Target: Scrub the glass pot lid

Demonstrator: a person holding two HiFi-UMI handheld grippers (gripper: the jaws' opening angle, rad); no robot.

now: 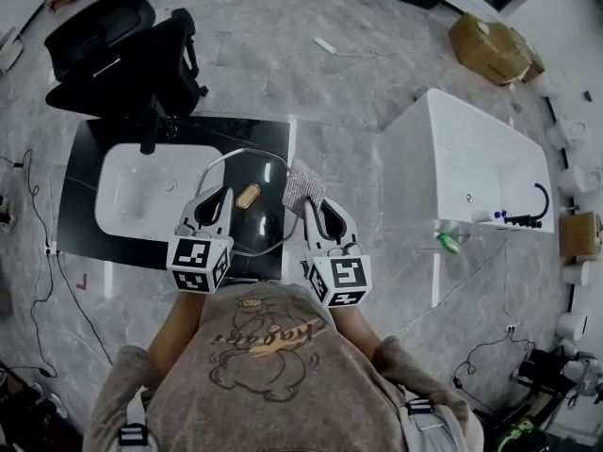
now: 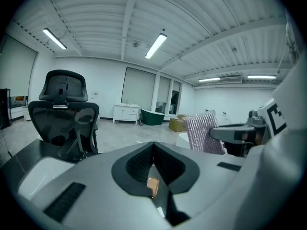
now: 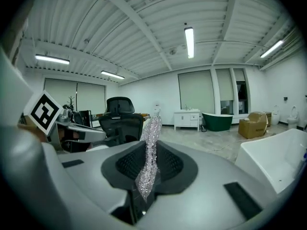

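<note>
Here, glass lid (image 1: 248,196) beside silvery cloth (image 1: 303,188).

— What colours are you getting?
— I see a clear lid (image 1: 266,220) with a tan knob (image 1: 249,195), a black desk (image 1: 80,224), a white basin (image 1: 132,196) and a silvery, glittery cloth (image 1: 303,187).
— And your rig?
— Left tongs (image 1: 222,194) and right tongs (image 1: 311,207) are pale grey with black pads (image 2: 138,164). The cubes (image 1: 199,264) have black-and-white squares. The floor (image 1: 283,55) is grey marble.
</note>
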